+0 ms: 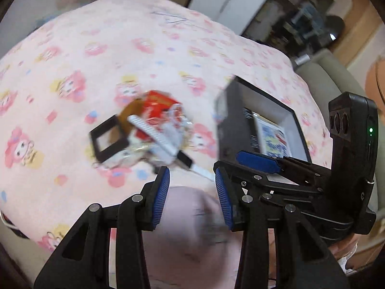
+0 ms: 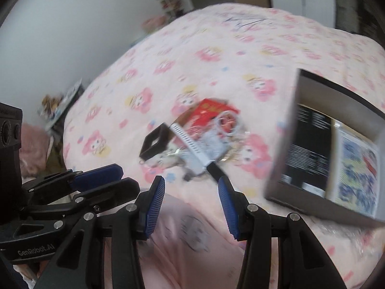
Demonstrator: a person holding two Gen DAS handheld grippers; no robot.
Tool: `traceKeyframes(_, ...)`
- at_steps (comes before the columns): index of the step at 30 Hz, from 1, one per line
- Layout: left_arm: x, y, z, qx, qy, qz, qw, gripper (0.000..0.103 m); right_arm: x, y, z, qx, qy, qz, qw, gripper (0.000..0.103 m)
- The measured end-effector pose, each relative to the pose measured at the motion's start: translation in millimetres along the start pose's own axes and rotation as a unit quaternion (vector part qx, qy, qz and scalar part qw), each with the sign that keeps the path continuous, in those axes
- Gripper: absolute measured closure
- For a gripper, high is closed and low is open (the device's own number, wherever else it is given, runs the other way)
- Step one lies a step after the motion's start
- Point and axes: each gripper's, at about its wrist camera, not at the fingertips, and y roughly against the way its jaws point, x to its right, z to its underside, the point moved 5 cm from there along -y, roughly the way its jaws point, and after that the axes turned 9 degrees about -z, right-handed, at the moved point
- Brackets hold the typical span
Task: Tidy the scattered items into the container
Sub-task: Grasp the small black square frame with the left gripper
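A small heap of loose items lies on the pink cartoon-print bedspread [image 1: 96, 48]: a black square frame [image 1: 109, 139], a white comb with a black handle [image 1: 154, 137] and a red packet [image 1: 156, 106]. To its right stands an open black box [image 1: 223, 125] with printed papers inside. My left gripper [image 1: 191, 171] hovers just short of the heap, open and empty. In the right wrist view the frame [image 2: 155, 143], comb [image 2: 192, 147], red packet [image 2: 209, 110] and box [image 2: 284, 132] show again. My right gripper [image 2: 191, 180] is open with nothing between its pads. Both views are motion-blurred.
A pale pink fabric mound [image 1: 187, 216] lies under both grippers. The bed meets a white wall [image 2: 72, 36] on the left, with bedside clutter [image 2: 60, 106] there. Shelves and furniture [image 1: 300, 24] stand beyond the far right corner.
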Motion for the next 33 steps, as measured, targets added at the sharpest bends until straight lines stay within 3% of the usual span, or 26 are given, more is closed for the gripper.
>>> traceKeyframes(4, -37.3, -15.7, -4.7, -0.002, 0.043, 0.003, 0.9991, 0.063, -16.1, -38.2, -11.3, -0.035, 0.016, -0.017, 0.999, 0.06)
traceKeyframes(7, -68.6, -34.2, -11.0, -0.005, 0.092, -0.006, 0.9957, 0.063, -15.9, -69.4, -20.0, -0.066, -0.002, -0.053, 0.996, 0.06)
traceKeyframes(14, -127.2, -86.5, -12.5, -0.035, 0.188, -0.005, 0.9815, 0.063, -10.7, -117.0, -48.4, -0.088, -0.002, -0.044, 0.995, 0.06)
traceKeyframes(22, -148.5, -123.7, -15.8, -0.053, 0.231, 0.007, 0.9714, 0.063, -10.4, -160.7, -61.3, -0.133, 0.006, -0.052, 0.99, 0.06)
traceKeyframes(33, -146.5, -137.6, -18.5, -0.062, 0.245, 0.022, 0.9672, 0.086, -8.1, -181.6, -59.0, -0.178, 0.005, -0.056, 0.982, 0.083)
